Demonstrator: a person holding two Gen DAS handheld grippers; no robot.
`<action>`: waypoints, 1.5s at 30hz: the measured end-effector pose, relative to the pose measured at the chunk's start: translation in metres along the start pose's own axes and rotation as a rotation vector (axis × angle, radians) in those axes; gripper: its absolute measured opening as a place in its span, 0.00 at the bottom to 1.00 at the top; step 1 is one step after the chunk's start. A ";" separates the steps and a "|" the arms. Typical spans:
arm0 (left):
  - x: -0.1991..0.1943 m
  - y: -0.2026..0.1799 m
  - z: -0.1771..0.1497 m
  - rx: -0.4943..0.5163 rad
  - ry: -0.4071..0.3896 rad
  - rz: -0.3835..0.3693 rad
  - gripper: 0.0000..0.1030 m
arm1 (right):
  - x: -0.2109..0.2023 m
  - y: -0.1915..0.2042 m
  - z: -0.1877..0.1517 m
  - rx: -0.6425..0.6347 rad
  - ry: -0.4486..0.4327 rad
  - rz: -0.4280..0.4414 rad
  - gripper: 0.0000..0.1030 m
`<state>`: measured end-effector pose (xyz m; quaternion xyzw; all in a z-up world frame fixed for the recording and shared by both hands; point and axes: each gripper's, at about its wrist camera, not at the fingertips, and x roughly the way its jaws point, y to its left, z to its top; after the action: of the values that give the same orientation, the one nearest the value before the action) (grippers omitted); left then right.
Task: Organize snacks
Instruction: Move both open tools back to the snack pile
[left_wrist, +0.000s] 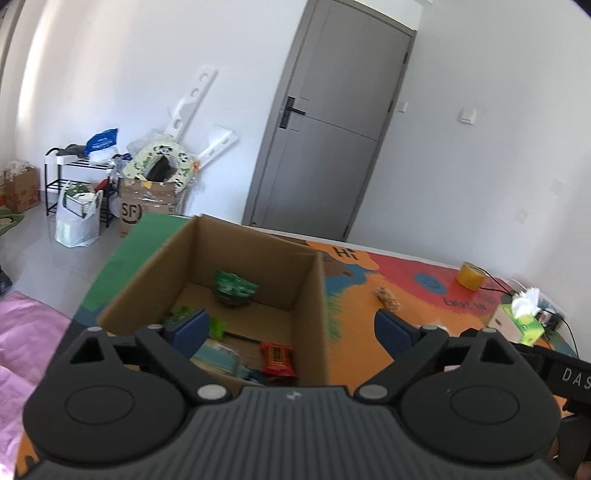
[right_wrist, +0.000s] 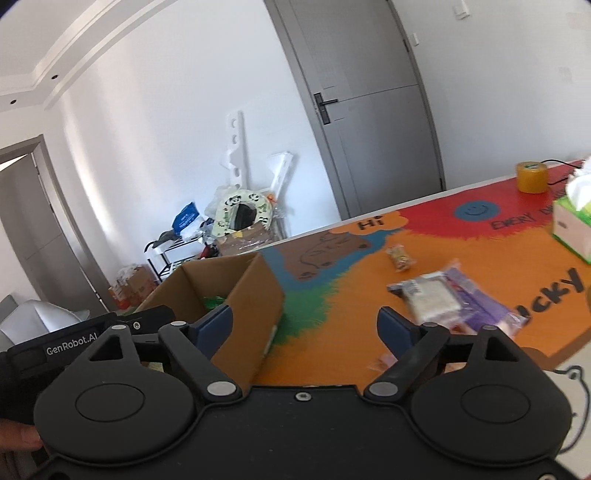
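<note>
Snacks (right_wrist: 439, 295) remain on the worktop (right_wrist: 351, 295); both my claws, left (left_wrist: 291, 326) and right (right_wrist: 304, 325), are spread empty; next I fetch one for the cardboard box (left_wrist: 258, 254).

both tongs are spread wide with nothing between their blue pads: the left tongs (left_wrist: 291, 325) and the right tongs (right_wrist: 304, 325) are held level, side by side.

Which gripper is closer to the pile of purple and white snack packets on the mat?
Right. The right gripper is open just beside the purple and white packets. The left gripper is open over the cardboard box, farther away.
</note>
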<state>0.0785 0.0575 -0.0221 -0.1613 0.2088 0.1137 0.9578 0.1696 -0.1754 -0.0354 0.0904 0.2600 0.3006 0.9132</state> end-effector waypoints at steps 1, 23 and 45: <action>0.000 -0.004 -0.001 0.008 0.004 -0.005 0.94 | -0.003 -0.004 0.000 0.003 -0.001 -0.005 0.85; -0.005 -0.066 -0.022 0.091 0.030 -0.134 0.95 | -0.049 -0.068 -0.011 0.088 -0.034 -0.098 0.89; 0.029 -0.106 -0.050 0.165 0.089 -0.181 0.73 | -0.045 -0.120 -0.028 0.203 0.013 -0.142 0.76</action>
<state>0.1162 -0.0537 -0.0495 -0.1050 0.2445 0.0019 0.9639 0.1842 -0.2987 -0.0793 0.1620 0.3006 0.2079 0.9166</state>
